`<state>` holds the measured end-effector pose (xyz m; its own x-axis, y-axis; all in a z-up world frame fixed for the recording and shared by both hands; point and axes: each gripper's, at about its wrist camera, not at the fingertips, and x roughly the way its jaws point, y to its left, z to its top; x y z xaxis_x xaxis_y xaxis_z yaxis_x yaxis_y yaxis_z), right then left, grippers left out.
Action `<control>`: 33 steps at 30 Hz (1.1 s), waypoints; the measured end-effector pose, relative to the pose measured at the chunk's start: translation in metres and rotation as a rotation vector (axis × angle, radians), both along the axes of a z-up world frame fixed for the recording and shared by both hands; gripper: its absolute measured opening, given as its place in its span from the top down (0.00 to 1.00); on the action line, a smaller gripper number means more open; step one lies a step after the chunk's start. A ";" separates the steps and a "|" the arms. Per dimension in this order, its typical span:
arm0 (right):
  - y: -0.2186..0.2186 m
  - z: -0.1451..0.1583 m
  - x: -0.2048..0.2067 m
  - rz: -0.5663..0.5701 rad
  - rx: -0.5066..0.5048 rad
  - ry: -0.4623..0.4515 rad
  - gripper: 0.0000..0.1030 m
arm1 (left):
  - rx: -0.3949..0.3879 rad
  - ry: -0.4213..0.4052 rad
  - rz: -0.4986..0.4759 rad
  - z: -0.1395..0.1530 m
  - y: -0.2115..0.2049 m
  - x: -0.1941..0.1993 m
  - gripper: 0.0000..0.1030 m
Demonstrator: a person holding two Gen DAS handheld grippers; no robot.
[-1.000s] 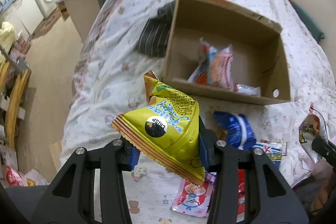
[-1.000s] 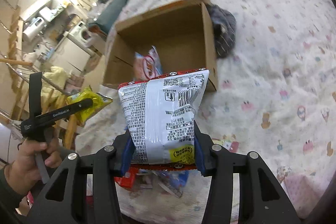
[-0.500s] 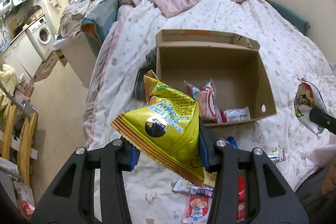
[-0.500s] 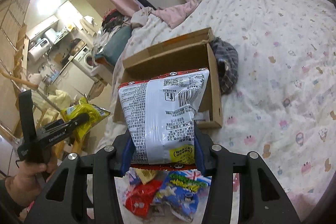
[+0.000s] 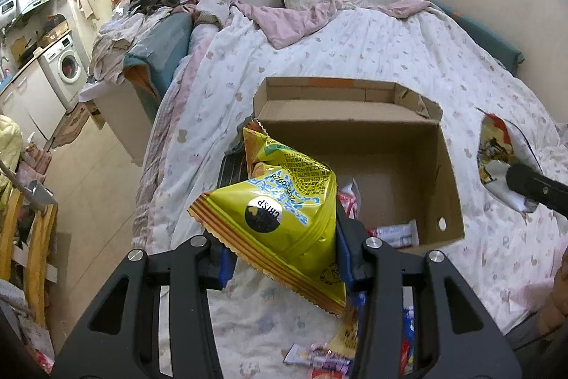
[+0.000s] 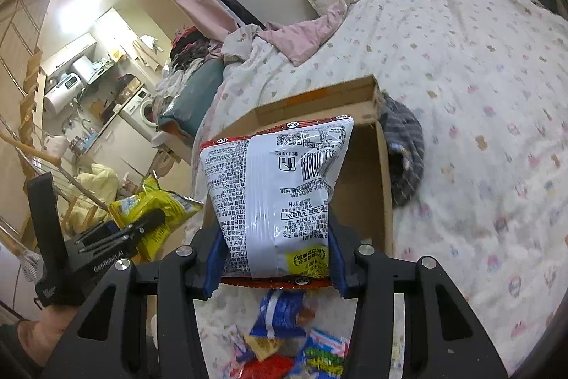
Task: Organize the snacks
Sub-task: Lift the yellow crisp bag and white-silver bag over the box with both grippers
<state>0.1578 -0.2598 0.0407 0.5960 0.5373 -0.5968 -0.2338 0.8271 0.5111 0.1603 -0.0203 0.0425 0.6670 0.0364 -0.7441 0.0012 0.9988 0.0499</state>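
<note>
Most of the cardboard box (image 5: 358,144) floor is blocked by the yellow chip bag (image 5: 284,215), so only a couple of small packets peek out at its near wall. The left gripper (image 5: 284,258) is pinching that bag low down, its long axis tilted, top corner leaning toward the box. The right gripper (image 6: 273,258) is clamped on the white snack bag (image 6: 277,198), upright, print upside down, hiding the box's inside. Loose snacks (image 6: 284,343) below are cut off and blurry.
</note>
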 end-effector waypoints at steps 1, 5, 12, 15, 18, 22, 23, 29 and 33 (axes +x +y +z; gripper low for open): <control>0.003 0.002 0.006 0.000 -0.004 -0.003 0.52 | -0.004 -0.001 0.000 0.000 -0.001 0.004 0.60; 0.012 0.004 0.034 0.003 -0.010 -0.003 0.52 | -0.008 -0.014 -0.006 0.001 -0.005 0.024 0.60; 0.011 -0.029 0.058 0.001 -0.015 0.031 0.52 | -0.005 -0.057 0.029 -0.022 0.002 0.047 0.60; 0.001 -0.056 0.066 -0.029 0.001 0.121 0.52 | -0.023 -0.009 0.059 -0.036 0.011 0.057 0.60; 0.001 -0.066 0.073 -0.026 -0.028 0.151 0.52 | -0.056 0.026 0.069 -0.045 0.018 0.065 0.60; 0.010 -0.074 0.085 -0.013 -0.064 0.167 0.52 | -0.056 0.059 0.056 -0.056 0.013 0.074 0.60; 0.013 -0.076 0.087 -0.010 -0.075 0.167 0.51 | -0.045 0.059 0.051 -0.058 0.011 0.075 0.60; 0.025 -0.093 0.092 0.004 -0.154 0.234 0.51 | 0.029 0.066 0.018 -0.068 0.001 0.076 0.60; 0.023 -0.101 0.091 0.005 -0.163 0.265 0.51 | 0.039 0.073 0.019 -0.070 0.001 0.076 0.60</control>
<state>0.2485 -0.2363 -0.0604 0.4057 0.4243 -0.8096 -0.1140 0.9023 0.4158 0.2366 -0.0196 -0.0276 0.6100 0.0786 -0.7885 -0.0125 0.9959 0.0896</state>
